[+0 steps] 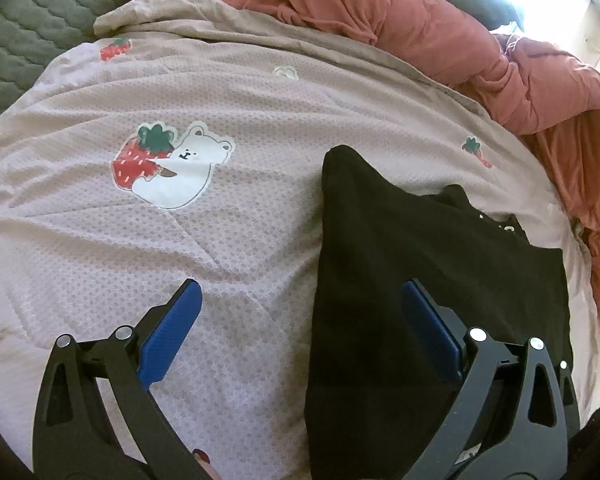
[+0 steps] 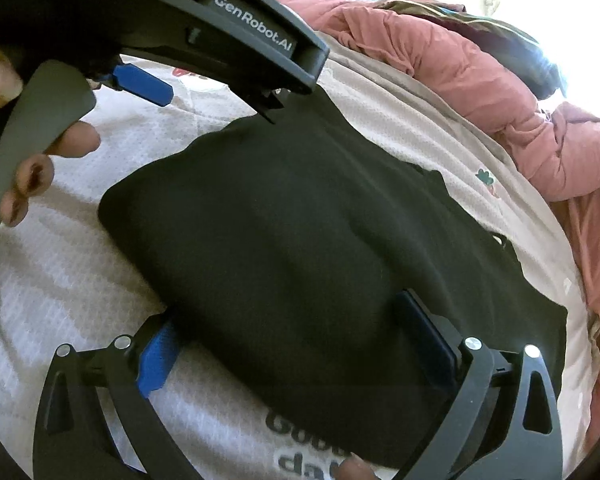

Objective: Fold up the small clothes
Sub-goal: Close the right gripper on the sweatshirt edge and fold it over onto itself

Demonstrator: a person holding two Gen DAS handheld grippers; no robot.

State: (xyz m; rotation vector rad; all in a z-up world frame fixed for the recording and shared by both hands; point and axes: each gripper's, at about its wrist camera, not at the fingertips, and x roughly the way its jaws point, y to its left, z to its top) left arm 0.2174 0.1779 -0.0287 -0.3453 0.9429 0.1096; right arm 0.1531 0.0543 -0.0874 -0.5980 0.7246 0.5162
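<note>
Black garment [image 2: 300, 248] laid flat on the bear-print sheet [image 1: 220, 240], long axis running toward the pink quilt [image 1: 480, 60], left gripper [image 1: 300, 316] spread wide over its edge, right gripper [image 2: 292, 332] spread wide astride it.

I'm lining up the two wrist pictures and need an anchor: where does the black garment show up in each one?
Left wrist view: the black garment fills the lower right, under the left gripper's right finger.
Right wrist view: the black garment spreads across the centre, between the open right gripper's fingers.
Shared landmark: the pink jacket lies bunched beyond the garment, toward the upper right in both.
</note>
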